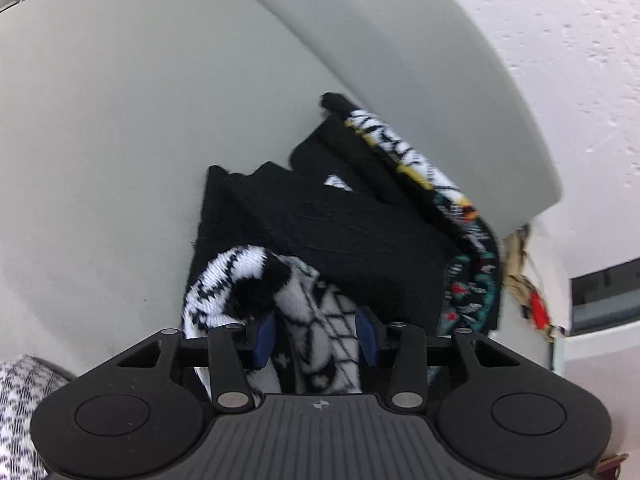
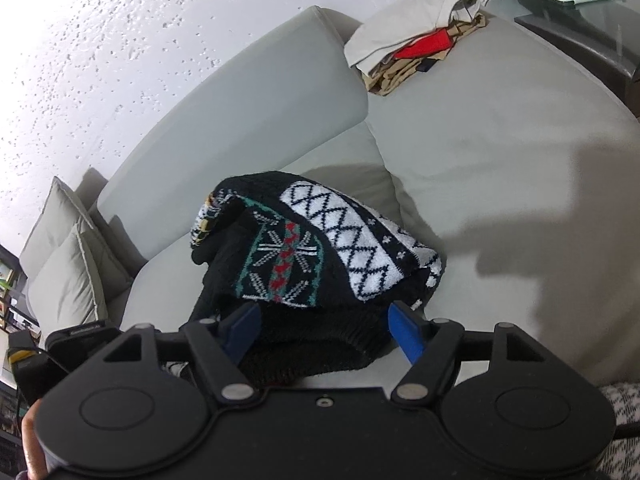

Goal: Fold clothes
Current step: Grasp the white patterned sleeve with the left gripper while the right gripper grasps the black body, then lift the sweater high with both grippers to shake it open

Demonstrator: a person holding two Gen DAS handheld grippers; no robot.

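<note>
A black knit sweater (image 1: 320, 232) with white, teal and red patterns lies bunched on the grey sofa seat (image 1: 120, 120). In the left wrist view my left gripper (image 1: 315, 334) has its blue pads (image 1: 264, 336) pressed on a thick white-and-black fold of it. In the right wrist view the same sweater (image 2: 320, 248) is heaped in front of my right gripper (image 2: 322, 330). That gripper's blue fingers (image 2: 404, 332) are spread wide, with the sweater's black hem lying loosely between them on the seat (image 2: 500, 140).
A pile of folded clothes (image 2: 416, 44), white, red and tan, sits on the sofa's far end, beside a glass table (image 2: 580, 12). Two grey cushions (image 2: 68, 264) stand at the left. Houndstooth fabric (image 1: 20, 400) shows at the lower edge. The sofa back and a white wall stand behind.
</note>
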